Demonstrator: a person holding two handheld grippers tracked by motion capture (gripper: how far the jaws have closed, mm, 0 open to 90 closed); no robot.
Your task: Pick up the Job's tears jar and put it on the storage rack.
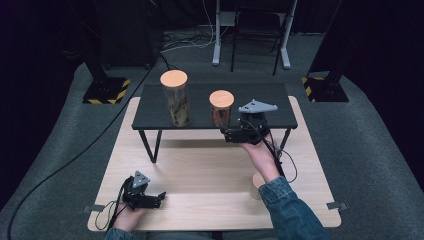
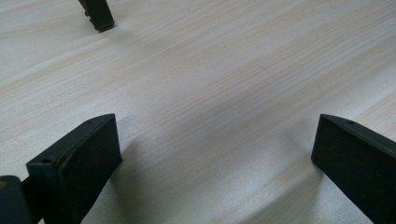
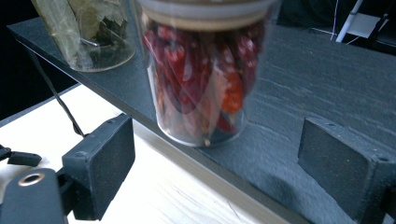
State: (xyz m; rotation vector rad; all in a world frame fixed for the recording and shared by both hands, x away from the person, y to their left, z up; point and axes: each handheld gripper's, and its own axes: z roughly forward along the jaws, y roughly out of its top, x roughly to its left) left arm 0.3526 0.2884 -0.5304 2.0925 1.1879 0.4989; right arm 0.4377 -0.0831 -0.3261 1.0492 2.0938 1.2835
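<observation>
Right gripper (image 3: 210, 172) jaws released, apart from chilli jar (image 3: 205, 79) on black shelf (image 3: 303, 93). Left gripper (image 2: 215, 158) jaws released over surface (image 2: 210, 70).

Two clear glass jars with round wooden lids stand on the raised shelf: one tall jar of pale dried leaves (image 1: 175, 100) and one shorter jar of red dried chillies (image 1: 221, 108). One more round wooden lid (image 1: 258, 181) shows on the pale wooden tabletop (image 1: 200, 170), partly behind the person's sleeve. There is one low black shelf on thin metal legs (image 1: 270, 107), and one tabletop beneath it. Two black hand-held tongs are present: the left tongs (image 1: 159, 196) and the right tongs (image 1: 223, 132), each with two jaws and one grey three-cornered plate.
</observation>
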